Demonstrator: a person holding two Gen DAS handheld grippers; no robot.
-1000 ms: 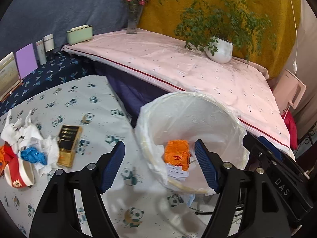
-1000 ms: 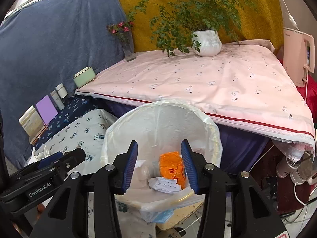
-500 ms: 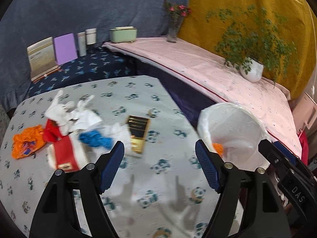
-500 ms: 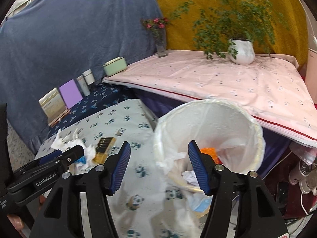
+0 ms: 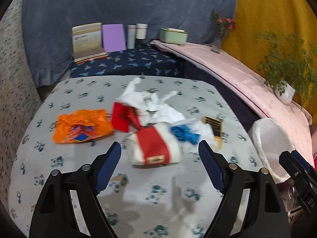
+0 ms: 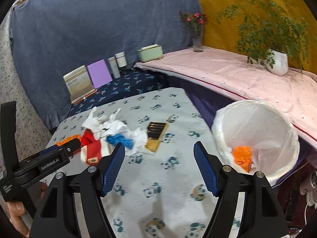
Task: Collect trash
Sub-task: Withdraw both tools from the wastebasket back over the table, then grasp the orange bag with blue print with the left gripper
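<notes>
Above the counter [image 5: 59, 180] both the left claw [image 5: 159, 163] and right claw [image 6: 159, 166] hang spread and empty, apparently lining up on the red-and-white carton [image 5: 155, 147] for binning next.

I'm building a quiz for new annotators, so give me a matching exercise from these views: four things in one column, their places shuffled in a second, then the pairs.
Things:
1. orange wrapper
2. potted plant
3. purple card
4. gold-and-black box

Places:
A. on the pink cloth
B. on the panda cloth, nearest the bin
C. upright against the blue backdrop
D. left end of the trash pile

Pairs: 1-D, 2-A, 3-C, 4-B
</notes>
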